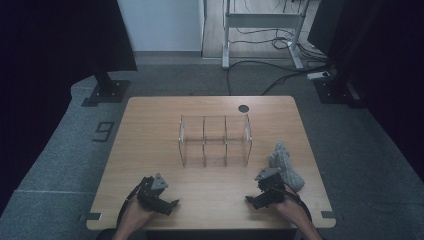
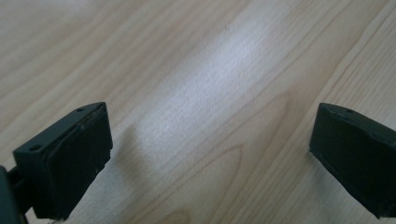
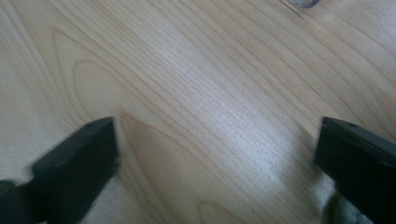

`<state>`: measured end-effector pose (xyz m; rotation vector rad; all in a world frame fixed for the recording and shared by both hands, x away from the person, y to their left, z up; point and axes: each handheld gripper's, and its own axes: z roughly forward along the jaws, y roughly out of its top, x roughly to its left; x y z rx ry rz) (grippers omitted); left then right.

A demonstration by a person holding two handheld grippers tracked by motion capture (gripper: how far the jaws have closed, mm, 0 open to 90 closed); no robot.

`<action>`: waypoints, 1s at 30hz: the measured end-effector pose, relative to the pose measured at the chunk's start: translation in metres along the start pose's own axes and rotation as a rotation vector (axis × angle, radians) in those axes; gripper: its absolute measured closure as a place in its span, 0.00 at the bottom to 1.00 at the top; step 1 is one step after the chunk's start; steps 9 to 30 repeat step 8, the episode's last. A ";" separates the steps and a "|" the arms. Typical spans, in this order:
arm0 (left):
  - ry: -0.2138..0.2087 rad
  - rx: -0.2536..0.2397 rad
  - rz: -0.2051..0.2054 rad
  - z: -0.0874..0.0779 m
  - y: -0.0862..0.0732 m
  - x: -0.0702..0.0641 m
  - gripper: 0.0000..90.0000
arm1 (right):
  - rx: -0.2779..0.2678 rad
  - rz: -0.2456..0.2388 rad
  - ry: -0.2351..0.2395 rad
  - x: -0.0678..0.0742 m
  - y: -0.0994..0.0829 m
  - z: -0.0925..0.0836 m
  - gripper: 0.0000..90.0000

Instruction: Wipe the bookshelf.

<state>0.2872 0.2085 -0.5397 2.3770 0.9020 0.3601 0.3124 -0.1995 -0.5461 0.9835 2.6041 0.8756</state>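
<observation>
While both hands are resting low at the near edge of the pale wooden table (image 1: 150,125), this is how things are standing:

Left gripper: the black two-jaw left gripper (image 1: 170,204) is lying just over the tabletop near the front left, its jaws pointing toward the middle of the table.
Left gripper opening: in the left gripper view the left gripper (image 2: 212,154) is gaping wide, jaws far apart with bare wood grain between them, gripping nothing.
Right gripper: the black two-jaw right gripper (image 1: 252,200) is sitting near the front right, jaws pointing inward toward the other hand.
Right gripper opening: in the right gripper view the right gripper (image 3: 217,154) is also spread wide, wood showing between the jaws, nothing clamped.
Grey cloth: the crumpled grey knitted cloth (image 1: 286,167) is lying on the table just beside the right gripper, on its far right side; touching or not, I cannot tell.
Clear rack: the clear acrylic divider rack (image 1: 215,141) with three compartments is standing upright at the table's middle, well apart from both grippers.
Black disc: a small round black disc (image 1: 243,108) is sitting in the tabletop near the far edge, behind the rack.
</observation>
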 end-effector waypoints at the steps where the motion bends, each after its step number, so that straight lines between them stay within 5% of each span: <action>1: -0.009 0.004 -0.005 0.001 0.000 0.000 0.00 | -0.005 0.001 0.001 0.000 0.000 0.000 0.00; 3: -0.038 0.005 -0.042 0.003 -0.002 0.003 0.00 | -0.008 0.003 0.000 0.000 0.000 0.001 0.00; 8: -0.038 -0.037 -0.043 0.004 -0.006 0.006 0.00 | -0.049 0.020 -0.016 -0.001 -0.003 0.003 0.00; 30: -0.038 -0.037 -0.043 0.004 -0.006 0.006 0.00 | -0.049 0.020 -0.016 -0.001 -0.003 0.003 0.00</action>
